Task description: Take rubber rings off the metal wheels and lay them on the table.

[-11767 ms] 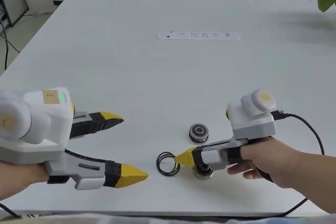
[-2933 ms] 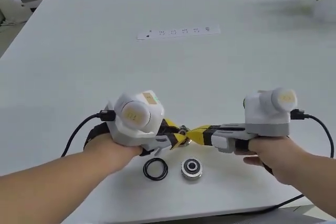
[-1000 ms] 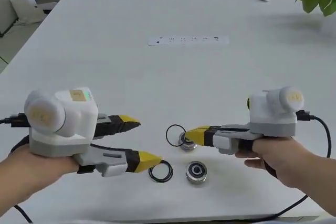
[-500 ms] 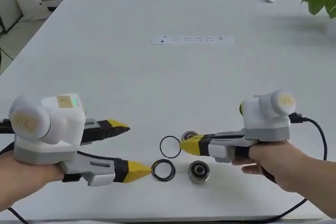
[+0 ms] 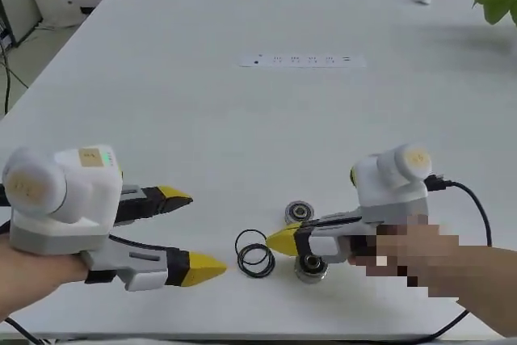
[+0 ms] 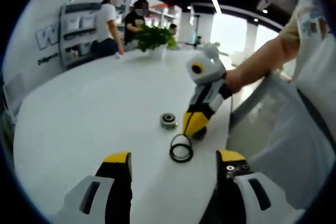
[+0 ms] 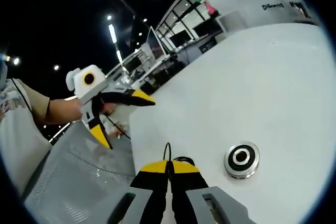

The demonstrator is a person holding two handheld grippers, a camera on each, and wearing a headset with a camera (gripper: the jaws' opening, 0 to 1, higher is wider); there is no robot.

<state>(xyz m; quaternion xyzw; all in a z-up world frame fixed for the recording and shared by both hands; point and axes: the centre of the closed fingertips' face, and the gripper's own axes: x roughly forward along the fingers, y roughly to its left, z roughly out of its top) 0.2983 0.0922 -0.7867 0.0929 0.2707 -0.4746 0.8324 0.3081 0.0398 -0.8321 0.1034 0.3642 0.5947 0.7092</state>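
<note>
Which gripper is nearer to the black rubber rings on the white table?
Right. The right gripper has its tips right beside the black rubber rings; the left gripper stands apart from them, jaws open.

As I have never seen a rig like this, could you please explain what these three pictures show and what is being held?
There is no robot: a person holds a two-fingered gripper in each hand. The wide picture comes from a headset camera looking down; each round picture comes from a camera riding on one gripper. On the table lie a metal wheel, a second wheel close by the right gripper, a pile of rubber rings and a power strip. The left gripper is open and empty. The right gripper's fingers are shut and seem to pinch a thin rubber ring beside the pile.
</note>
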